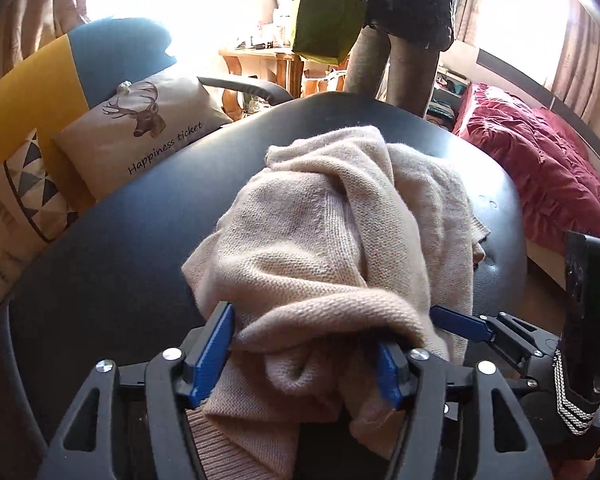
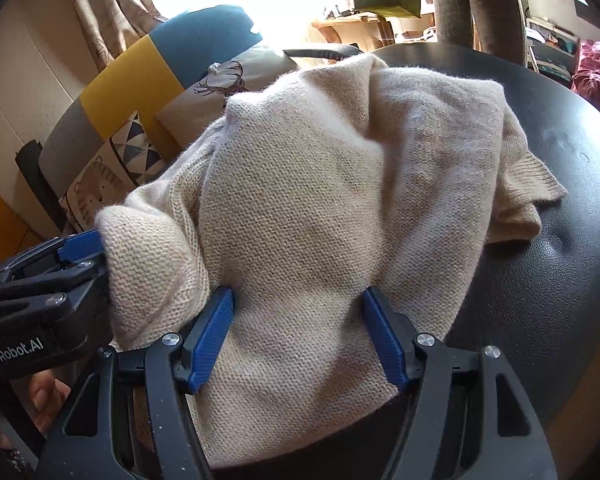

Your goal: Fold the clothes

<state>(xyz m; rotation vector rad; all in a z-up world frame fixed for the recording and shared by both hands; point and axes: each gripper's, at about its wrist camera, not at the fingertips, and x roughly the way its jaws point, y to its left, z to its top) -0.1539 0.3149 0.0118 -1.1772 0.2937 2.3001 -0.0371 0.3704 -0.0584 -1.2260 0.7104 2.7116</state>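
On black table, bunched beige sweater

A round black table fills the middle. Left of it stands a blue-and-yellow chair with a deer cushion; right of it, a bed with a red quilt. Beyond it, bright windows, beige curtains and a wooden desk.
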